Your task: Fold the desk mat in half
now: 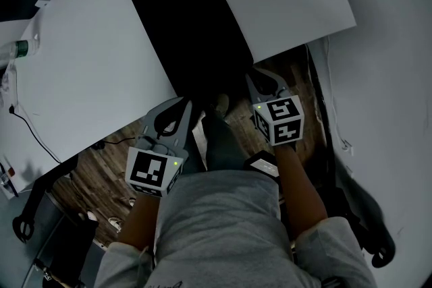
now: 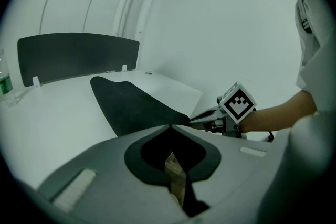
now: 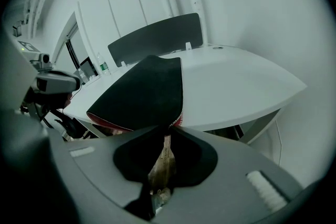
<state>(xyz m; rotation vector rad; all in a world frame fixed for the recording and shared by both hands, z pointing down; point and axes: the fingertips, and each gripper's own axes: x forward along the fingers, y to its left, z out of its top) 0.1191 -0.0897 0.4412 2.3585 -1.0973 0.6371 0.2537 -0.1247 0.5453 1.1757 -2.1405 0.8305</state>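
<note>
desk mat (image 1: 189, 23) flat on white table (image 1: 81, 64), near corners clamped in left claw (image 1: 185, 106) and right claw (image 1: 252, 79)

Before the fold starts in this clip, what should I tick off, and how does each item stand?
1. Left gripper shut on a near corner of the desk mat: ok.
2. Right gripper shut on the other near corner: ok.
3. Mat's far end lying flat on the table: ok.
4. Nothing resting on the mat: ok.
5. Bottle out of the fold path: ok, it is at the table's left edge.
6. How deep each grip bites: cannot tell.
</note>
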